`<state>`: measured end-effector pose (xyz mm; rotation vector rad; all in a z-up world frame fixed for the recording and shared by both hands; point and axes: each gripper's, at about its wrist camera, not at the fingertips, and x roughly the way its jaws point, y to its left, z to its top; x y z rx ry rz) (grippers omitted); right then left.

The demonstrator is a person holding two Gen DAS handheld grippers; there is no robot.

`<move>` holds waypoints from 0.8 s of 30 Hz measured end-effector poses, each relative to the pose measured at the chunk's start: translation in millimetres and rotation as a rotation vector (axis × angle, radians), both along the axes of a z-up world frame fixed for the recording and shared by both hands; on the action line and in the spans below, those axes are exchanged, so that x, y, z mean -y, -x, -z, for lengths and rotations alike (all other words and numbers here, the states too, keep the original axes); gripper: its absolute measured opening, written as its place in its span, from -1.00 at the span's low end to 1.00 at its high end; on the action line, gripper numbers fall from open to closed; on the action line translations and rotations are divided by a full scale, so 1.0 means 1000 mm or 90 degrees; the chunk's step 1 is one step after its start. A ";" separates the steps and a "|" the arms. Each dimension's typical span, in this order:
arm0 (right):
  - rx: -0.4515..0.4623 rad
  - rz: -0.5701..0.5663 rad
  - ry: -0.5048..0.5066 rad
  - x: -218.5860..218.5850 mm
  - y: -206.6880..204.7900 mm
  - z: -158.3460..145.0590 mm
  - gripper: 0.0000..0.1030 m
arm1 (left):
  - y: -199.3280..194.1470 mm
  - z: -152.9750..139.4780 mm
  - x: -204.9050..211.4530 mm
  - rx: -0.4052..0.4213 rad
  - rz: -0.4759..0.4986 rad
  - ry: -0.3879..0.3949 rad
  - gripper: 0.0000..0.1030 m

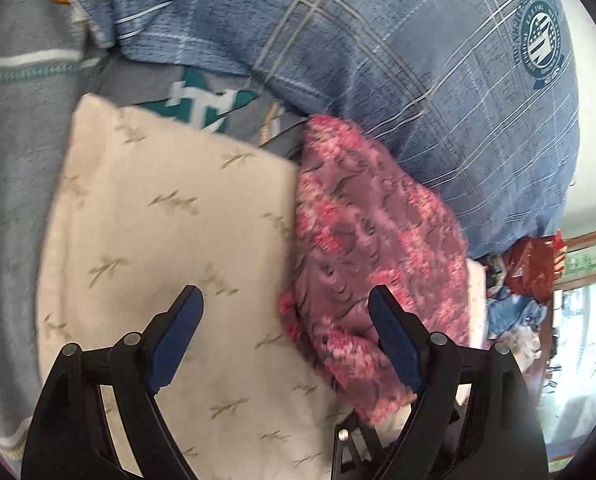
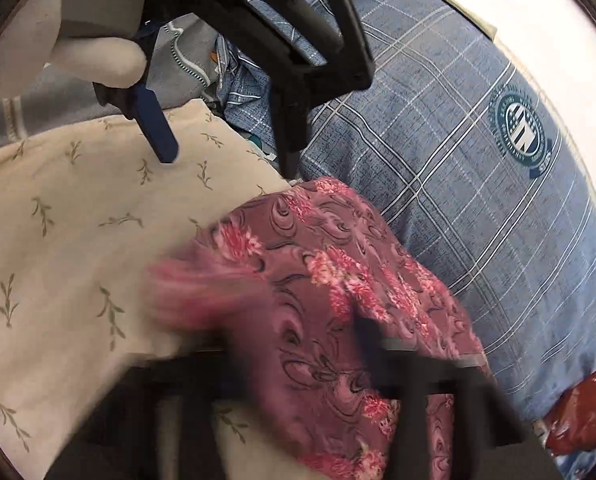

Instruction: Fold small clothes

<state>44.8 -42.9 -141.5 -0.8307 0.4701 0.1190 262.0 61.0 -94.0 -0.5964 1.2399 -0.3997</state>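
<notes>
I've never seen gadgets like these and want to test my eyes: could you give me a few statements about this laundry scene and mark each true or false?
1. The left hand-held gripper is open, holding nothing. True.
2. The pink floral garment lies beside a cream cloth with leaf sprigs. True.
3. The blue plaid fabric carries a round emblem. True.
4. The cream cloth is plain, with no pattern. False: small leaf sprigs are printed on it.
5. The floral garment is green. False: it is pink and mauve.
</notes>
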 end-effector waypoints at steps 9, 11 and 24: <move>0.053 -0.032 -0.114 0.024 0.022 -0.036 -0.89 | -0.048 0.011 0.058 -0.035 0.048 0.069 0.65; 0.047 -0.039 -0.121 0.027 0.021 -0.035 -0.90 | -0.052 0.012 0.072 -0.036 0.057 0.044 0.48; -0.004 -0.001 -0.364 0.095 0.025 -0.071 -0.90 | -0.028 -0.064 0.112 0.076 0.100 -0.027 -0.62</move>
